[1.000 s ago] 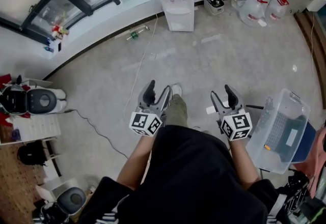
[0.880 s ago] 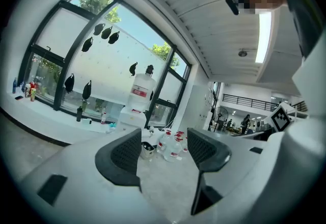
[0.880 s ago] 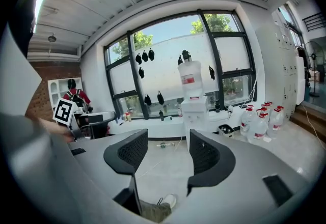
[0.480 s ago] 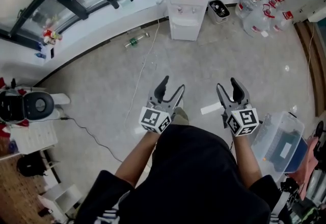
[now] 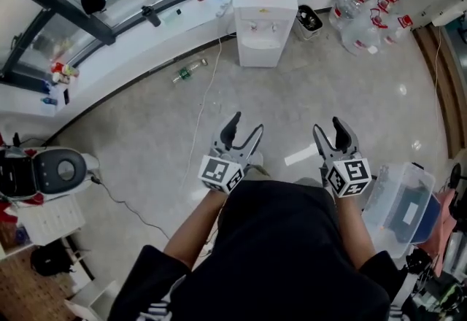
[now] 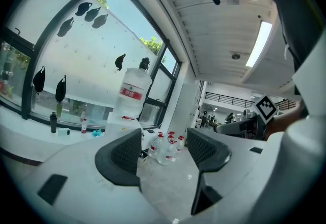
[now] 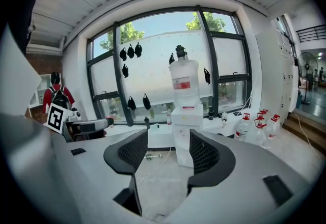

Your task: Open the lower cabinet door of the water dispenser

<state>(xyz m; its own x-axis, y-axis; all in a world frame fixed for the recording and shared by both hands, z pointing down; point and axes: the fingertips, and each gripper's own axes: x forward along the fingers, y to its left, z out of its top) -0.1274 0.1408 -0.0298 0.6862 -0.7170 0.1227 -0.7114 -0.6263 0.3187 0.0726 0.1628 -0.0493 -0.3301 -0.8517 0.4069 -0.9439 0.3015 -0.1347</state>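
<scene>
Pale grey floor (image 5: 131, 130). Well ahead of left claw (image 5: 243, 124): upright water dispenser (image 5: 263, 31), with a bottle (image 5: 184, 73) on its side and a thin cable (image 5: 206, 104) further left. Far ahead-right of right claw (image 5: 329, 127): water jugs (image 5: 361, 20). Just left of right claw, white strip (image 5: 300, 157); to its right, clear bin (image 5: 383, 192).

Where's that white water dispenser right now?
Head view, top centre: the water dispenser stands against the curved window ledge, spare water jugs to its right in the picture, a bottle lying on the floor to its left.
</scene>
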